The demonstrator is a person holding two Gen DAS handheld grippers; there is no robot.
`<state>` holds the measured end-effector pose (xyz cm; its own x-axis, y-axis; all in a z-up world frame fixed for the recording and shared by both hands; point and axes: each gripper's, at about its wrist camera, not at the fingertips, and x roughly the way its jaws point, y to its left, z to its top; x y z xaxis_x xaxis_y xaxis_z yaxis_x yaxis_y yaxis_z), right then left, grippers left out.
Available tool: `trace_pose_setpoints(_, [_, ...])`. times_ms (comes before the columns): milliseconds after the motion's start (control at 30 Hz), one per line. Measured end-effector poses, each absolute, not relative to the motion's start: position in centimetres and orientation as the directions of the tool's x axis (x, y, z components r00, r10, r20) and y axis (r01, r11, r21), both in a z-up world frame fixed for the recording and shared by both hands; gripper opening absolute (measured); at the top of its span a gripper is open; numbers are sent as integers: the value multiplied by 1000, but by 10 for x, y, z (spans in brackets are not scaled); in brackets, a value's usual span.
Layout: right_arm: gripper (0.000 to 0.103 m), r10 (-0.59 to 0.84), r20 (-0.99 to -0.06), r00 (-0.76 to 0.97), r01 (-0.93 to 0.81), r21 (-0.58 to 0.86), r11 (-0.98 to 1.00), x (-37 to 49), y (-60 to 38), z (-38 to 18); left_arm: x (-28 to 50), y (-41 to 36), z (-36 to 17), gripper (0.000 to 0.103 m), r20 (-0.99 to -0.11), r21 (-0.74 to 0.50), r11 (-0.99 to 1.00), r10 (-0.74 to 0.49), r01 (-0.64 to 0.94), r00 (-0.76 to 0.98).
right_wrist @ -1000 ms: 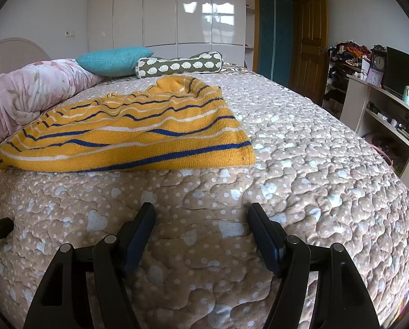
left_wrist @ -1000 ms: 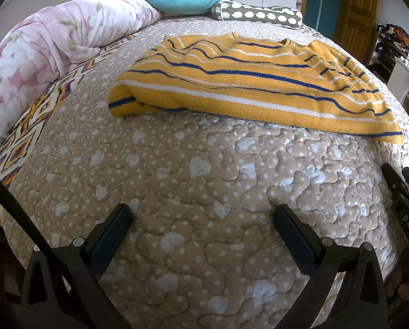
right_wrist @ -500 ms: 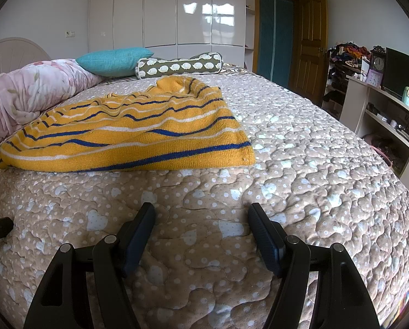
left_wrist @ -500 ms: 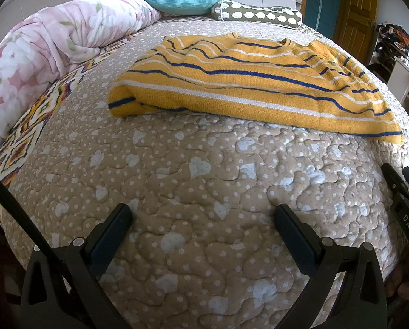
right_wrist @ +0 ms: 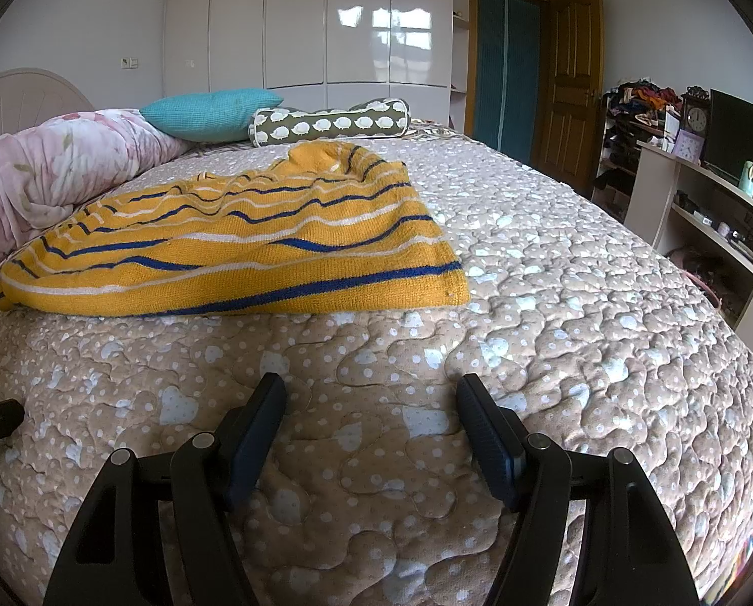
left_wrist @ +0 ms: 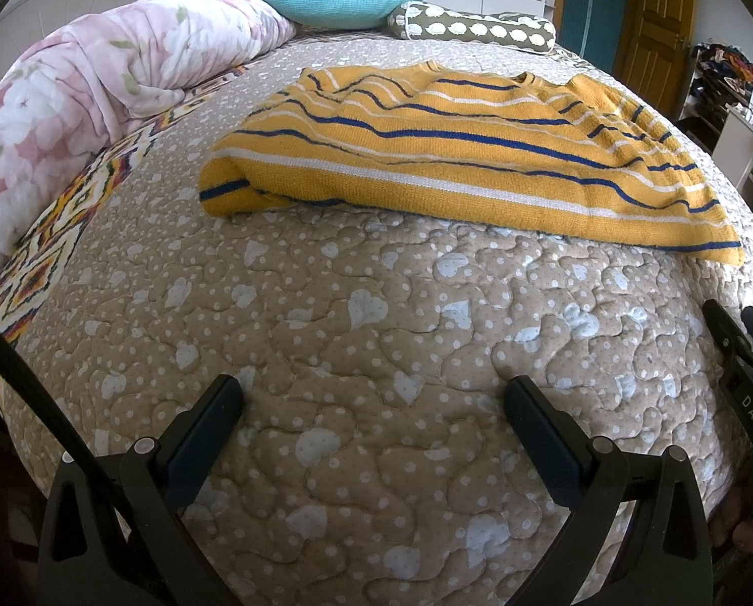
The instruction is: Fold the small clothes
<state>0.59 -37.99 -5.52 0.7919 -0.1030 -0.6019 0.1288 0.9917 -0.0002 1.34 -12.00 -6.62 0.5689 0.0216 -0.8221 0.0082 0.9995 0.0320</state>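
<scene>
Nothing moved: both claws gape, empty, near striped sweater (left_wrist: 457, 151).

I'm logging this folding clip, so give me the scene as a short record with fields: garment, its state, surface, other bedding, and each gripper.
garment: yellow striped sweater
state: lying spread, unheld, near left corner doubled under
surface: beige quilted bedspread
other bedding: floral duvet, teal pillow, sheep-print bolster
left gripper: open, empty, short of the sweater
right gripper: open, empty, short of the sweater
</scene>
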Motion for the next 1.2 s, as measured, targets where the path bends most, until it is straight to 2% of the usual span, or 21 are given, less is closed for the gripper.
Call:
trace_pose_setpoints(233, [74, -109, -595, 796, 132, -5, 991, 5, -380, -54, 14, -120, -65, 103, -827, 29, 999, 15, 17, 562])
trace_pose_setpoints(633, [74, -131, -564, 816, 143, -23, 990, 2, -377, -55, 4, -122, -67, 103, -780, 39, 999, 8, 36, 626])
trace_pose_setpoints(833, [74, -132, -547, 827, 146, -18, 989, 0, -377, -56, -1, -127, -69, 103, -764, 69, 997, 39, 22, 644])
trace_pose_setpoints(1200, [77, -75, -539, 839, 111, 33, 993, -8, -380, -54, 4, -139, -66, 103, -786, 118, 991, 127, -56, 605])
